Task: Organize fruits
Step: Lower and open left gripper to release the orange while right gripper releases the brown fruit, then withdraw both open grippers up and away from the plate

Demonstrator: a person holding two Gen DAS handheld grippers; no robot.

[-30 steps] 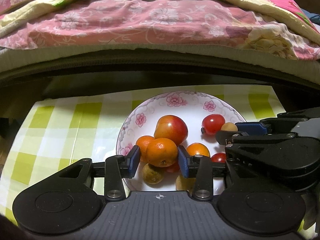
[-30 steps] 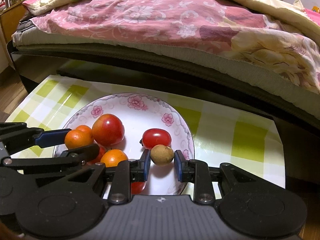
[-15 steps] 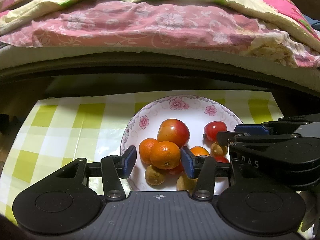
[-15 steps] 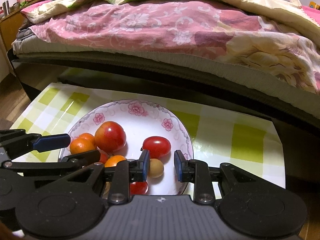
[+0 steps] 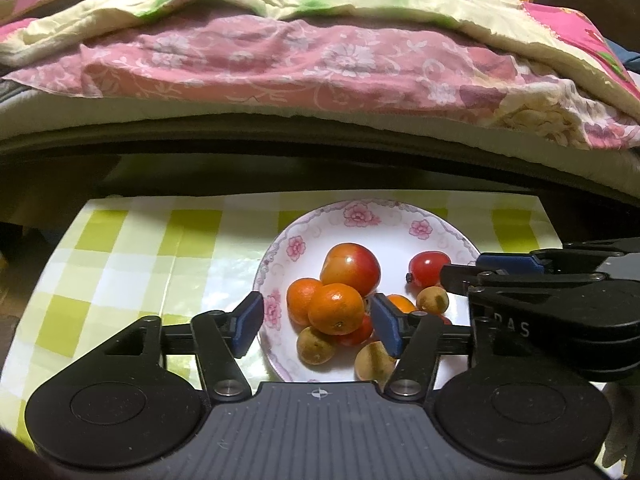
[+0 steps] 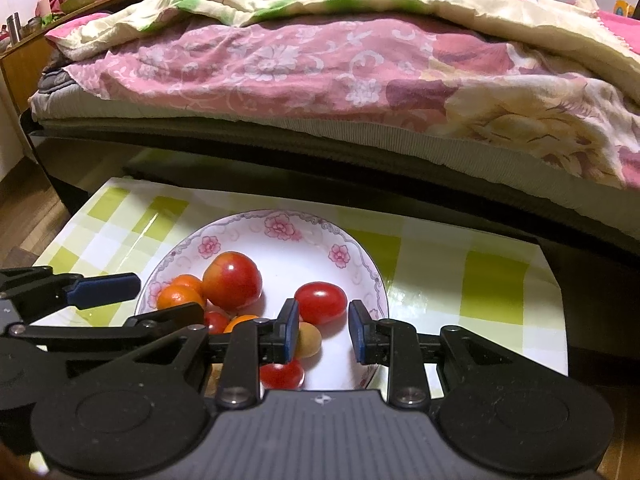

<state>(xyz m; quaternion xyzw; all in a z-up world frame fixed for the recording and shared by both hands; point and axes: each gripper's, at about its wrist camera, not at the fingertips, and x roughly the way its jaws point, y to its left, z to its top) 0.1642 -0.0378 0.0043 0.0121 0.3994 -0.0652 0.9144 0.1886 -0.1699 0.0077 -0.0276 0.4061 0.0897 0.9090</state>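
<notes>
The orange (image 5: pixel 336 309) now sits on the heap in the plate (image 5: pixel 452 226), no longer pinched: my left gripper (image 5: pixel 316 316) is opening, its pads clear on either side. The brown fruit (image 6: pixel 309 340) has slipped out beside my right gripper (image 6: pixel 323 330), whose jaws stand narrow and empty. Both look delivered, I reckon, but the lower fruits are half-hidden behind fingers and I can't count them.

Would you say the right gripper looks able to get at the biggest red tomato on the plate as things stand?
Probably yes: the tomato lies just beyond the right gripper, whose pads hold nothing; only a small brown fruit sits beside one pad.
</notes>
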